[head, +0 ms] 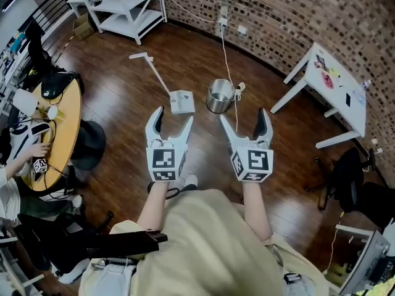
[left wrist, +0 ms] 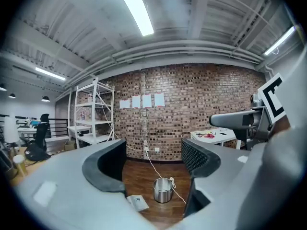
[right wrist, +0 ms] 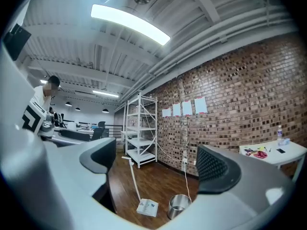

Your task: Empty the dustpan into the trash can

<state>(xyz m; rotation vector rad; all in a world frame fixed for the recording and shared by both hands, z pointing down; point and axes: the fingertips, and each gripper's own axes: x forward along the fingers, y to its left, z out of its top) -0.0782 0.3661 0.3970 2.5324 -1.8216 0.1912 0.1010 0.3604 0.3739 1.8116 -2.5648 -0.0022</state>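
Observation:
A white long-handled dustpan [head: 181,102] lies on the dark wood floor, its handle [head: 154,73] running back to the left. Just right of it stands a round metal trash can [head: 220,96]. My left gripper [head: 172,120] and right gripper [head: 245,121] are held level above the floor, well short of both, each open with nothing between the jaws. In the left gripper view the can [left wrist: 162,190] and the pan [left wrist: 137,202] show low between the jaws. The right gripper view has the dustpan [right wrist: 147,208] and the can [right wrist: 179,206] at the bottom.
A white cable [head: 226,48] runs from a wall socket down to the can. White shelving [head: 120,5] stands at the back left, a white table [head: 327,94] at the right, a round wooden table [head: 62,128] with a seated person at the left. Brick wall behind.

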